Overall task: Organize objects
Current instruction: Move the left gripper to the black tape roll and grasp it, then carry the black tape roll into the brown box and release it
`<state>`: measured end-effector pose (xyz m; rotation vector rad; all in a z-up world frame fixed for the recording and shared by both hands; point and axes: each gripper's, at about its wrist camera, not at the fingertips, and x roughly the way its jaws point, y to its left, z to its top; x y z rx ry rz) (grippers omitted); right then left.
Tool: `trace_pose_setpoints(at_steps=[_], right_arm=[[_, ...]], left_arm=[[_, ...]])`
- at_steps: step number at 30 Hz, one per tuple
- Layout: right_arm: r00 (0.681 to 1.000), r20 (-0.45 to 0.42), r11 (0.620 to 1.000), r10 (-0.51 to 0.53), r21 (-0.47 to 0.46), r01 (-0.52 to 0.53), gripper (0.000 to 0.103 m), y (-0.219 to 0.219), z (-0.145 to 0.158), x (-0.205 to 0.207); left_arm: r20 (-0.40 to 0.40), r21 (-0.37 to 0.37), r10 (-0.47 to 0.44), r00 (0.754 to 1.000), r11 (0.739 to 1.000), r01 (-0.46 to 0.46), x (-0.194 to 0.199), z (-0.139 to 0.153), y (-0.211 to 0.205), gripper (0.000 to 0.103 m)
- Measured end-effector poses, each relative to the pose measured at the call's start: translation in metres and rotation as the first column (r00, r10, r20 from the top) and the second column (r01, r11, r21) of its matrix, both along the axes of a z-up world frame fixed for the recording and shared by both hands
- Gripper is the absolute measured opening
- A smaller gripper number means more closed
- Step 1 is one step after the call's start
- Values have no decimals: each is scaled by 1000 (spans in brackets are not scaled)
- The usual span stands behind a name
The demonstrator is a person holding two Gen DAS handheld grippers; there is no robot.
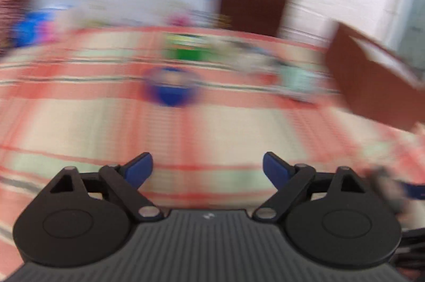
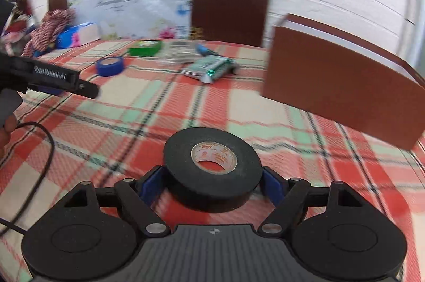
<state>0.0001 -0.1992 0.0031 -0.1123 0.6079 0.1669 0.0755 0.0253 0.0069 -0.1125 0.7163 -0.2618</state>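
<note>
My right gripper [image 2: 212,183] is shut on a black tape roll [image 2: 212,167], held flat between its blue pads above the plaid tablecloth [image 2: 159,109]. A blue tape roll [image 2: 110,66] lies further back on the left; it also shows blurred in the left wrist view [image 1: 171,88]. My left gripper [image 1: 207,167] is open and empty, low over the cloth [image 1: 79,122], and appears from the side in the right wrist view [image 2: 87,89]. A green box [image 2: 144,47], a green-white packet [image 2: 212,68] and a blue item [image 2: 203,50] lie at the back.
A brown box [image 2: 340,80] stands at the right, also seen in the left wrist view [image 1: 377,85]. A brown chair back [image 2: 229,0], a floral bag [image 2: 127,3] and a heap of cloth and packets [image 2: 53,29] sit behind the table. A black cable [image 2: 45,149] trails at left.
</note>
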Motion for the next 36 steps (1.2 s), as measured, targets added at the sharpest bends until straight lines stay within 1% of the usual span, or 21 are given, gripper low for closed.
trace_pose_setpoints(at_steps=[1, 3, 4, 5, 7, 9, 10, 11, 12, 13, 15, 16, 18, 21, 23, 25, 29, 31, 34, 35, 36], right_arm=[[1000, -2, 1000, -3, 14, 3, 78, -2, -1, -1], [1000, 3, 1000, 1, 0, -1, 79, -1, -2, -2], [1000, 7, 1000, 9, -8, -9, 79, -1, -2, -3], [1000, 10, 1000, 16, -8, -16, 79, -1, -3, -5], [1000, 10, 1000, 20, 8, -20, 79, -6, -3, -6], [1000, 9, 999, 26, 26, -26, 77, -10, -3, -6], [999, 11, 999, 39, 35, -39, 73, -11, -3, -7], [999, 18, 998, 46, 33, -46, 73, -10, -3, -8], [999, 25, 998, 47, 32, -48, 73, -10, -3, -9], [998, 33, 998, 47, 39, -48, 73, -12, -2, -10], [998, 54, 998, 26, 62, -30, 73, -17, 1, -10], [997, 79, 997, 8, 76, -14, 73, -22, 6, -10], [987, 159, 998, -31, 67, 20, 73, -31, 18, -7], [951, 295, 996, -93, 30, 88, 74, -51, 40, 7], [928, 350, 991, -127, 16, 130, 74, -69, 52, 24], [909, 381, 985, -165, 15, 173, 74, -87, 61, 42], [892, 401, 973, -211, -1, 231, 74, -121, 69, 80], [892, 393, 969, -222, -14, 248, 74, -135, 68, 96], [901, 356, 961, -249, -26, 276, 74, -155, 62, 117], [902, 344, 958, -259, -24, 285, 73, -161, 60, 122], [901, 341, 959, -267, 5, 282, 74, -168, 59, 123]], left_arm=[[-17, -34, -51, 999, 998, 50, -2, 6, -17, 87], [-63, -94, -142, 988, 986, 136, -5, 14, -48, 87], [-99, -105, -187, 977, 979, 177, -5, 16, -63, 87], [-132, -101, -224, 965, 972, 212, -5, 16, -77, 83], [-176, -100, -269, 947, 962, 254, -7, 14, -97, 77], [-229, -101, -302, 926, 953, 286, -6, 9, -114, 66], [-268, -85, -313, 911, 950, 302, -4, 3, -124, 52], [-280, -56, -309, 909, 950, 306, -5, -1, -131, 47], [-261, -37, -312, 914, 949, 314, -7, 0, -135, 43], [-257, -25, -321, 912, 945, 326, -9, 1, -139, 39], [-254, -26, -325, 911, 944, 330, -5, 9, -144, 39], [-238, -29, -334, 912, 941, 337, -4, 18, -148, 39], [-174, -19, -365, 915, 930, 368, 2, 39, -161, 39], [-48, 17, -414, 909, 909, 415, 17, 72, -195, 39], [12, 44, -436, 900, 899, 435, 32, 89, -222, 39], [55, 62, -457, 888, 889, 454, 48, 99, -246, 39], [85, 55, -476, 875, 879, 473, 84, 105, -285, 39], [83, 53, -482, 872, 876, 479, 100, 102, -304, 39], [58, 45, -496, 866, 868, 495, 117, 95, -326, 39], [55, 42, -501, 864, 866, 499, 121, 92, -332, 39], [55, 45, -501, 864, 866, 499, 124, 89, -336, 39]])
